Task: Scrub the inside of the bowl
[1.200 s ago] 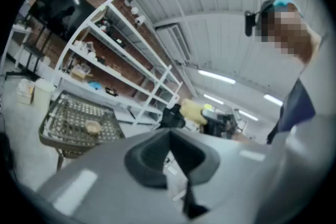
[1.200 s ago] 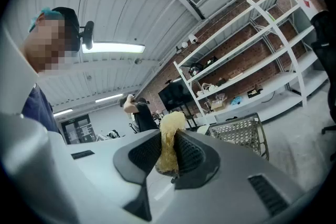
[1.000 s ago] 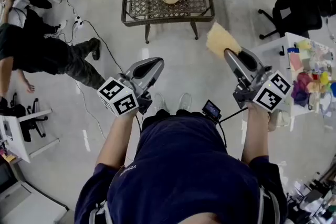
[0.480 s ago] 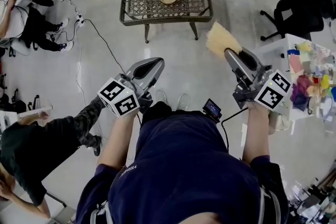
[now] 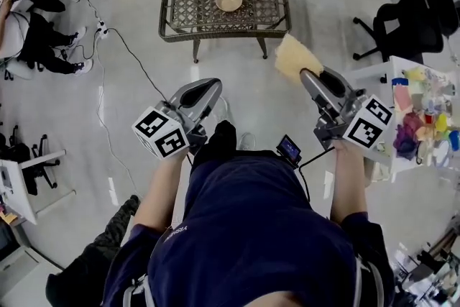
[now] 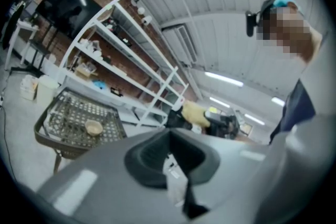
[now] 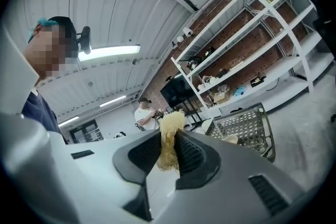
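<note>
A small tan bowl (image 5: 229,1) stands on a low wicker table (image 5: 172,19) some way ahead on the floor. It also shows in the left gripper view as the bowl (image 6: 94,127) and in the right gripper view as the bowl (image 7: 229,139). My right gripper (image 5: 305,74) is shut on a yellow scrub pad (image 5: 293,56), which stands up between its jaws as the pad (image 7: 168,140). My left gripper (image 5: 210,86) is shut with nothing in it. Both are held level at waist height, well short of the table.
A seated person (image 5: 39,39) is at the far left and a cable (image 5: 118,47) runs over the floor. A black office chair (image 5: 413,7) and a white table (image 5: 402,61) with colourful items stand on the right. White shelving (image 6: 131,65) lines the far wall.
Both grippers have moved forward toward the wicker table, which sits a little lower in the head view. The bystander at the left has shifted out toward the lower left edge.
</note>
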Tool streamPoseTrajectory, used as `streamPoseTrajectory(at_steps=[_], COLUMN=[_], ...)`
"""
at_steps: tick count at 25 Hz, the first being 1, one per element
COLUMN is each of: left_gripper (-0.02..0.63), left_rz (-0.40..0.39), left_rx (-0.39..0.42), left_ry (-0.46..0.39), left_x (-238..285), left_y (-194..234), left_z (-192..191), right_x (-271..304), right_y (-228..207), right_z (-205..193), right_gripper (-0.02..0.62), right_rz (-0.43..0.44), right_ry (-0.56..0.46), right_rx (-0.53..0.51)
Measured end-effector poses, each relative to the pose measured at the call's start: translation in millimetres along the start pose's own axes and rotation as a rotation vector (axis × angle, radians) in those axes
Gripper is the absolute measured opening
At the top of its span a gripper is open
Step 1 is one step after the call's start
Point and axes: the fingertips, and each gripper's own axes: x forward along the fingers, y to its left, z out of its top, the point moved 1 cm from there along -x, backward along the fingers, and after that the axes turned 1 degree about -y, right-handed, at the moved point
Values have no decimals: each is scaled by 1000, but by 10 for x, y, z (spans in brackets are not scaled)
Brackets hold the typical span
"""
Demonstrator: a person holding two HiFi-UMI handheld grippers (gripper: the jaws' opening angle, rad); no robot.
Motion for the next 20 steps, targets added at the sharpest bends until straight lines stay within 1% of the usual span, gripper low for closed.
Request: streamPoseTrajectory(at_steps=[5,11,16,20], left_gripper=[3,3,3,3], left_rz=[-27,-40,-65,-73], left_rx=[-3,-35,-62,-70], left_ry=[10,36,71,85], left_x=[194,287,361,430], left_y=[389,1039,1584,1794], left_z=[255,492,706,757], right_x=[389,1024,1569,1738], right_y=[-235,-468,-615,-704], right_z=[108,194,283,293], right_gripper=[66,66,66,66], right_rz=[-22,-47,-75,-101], right_ry=[19,28,39,43], right_rx=[11,41,43,54])
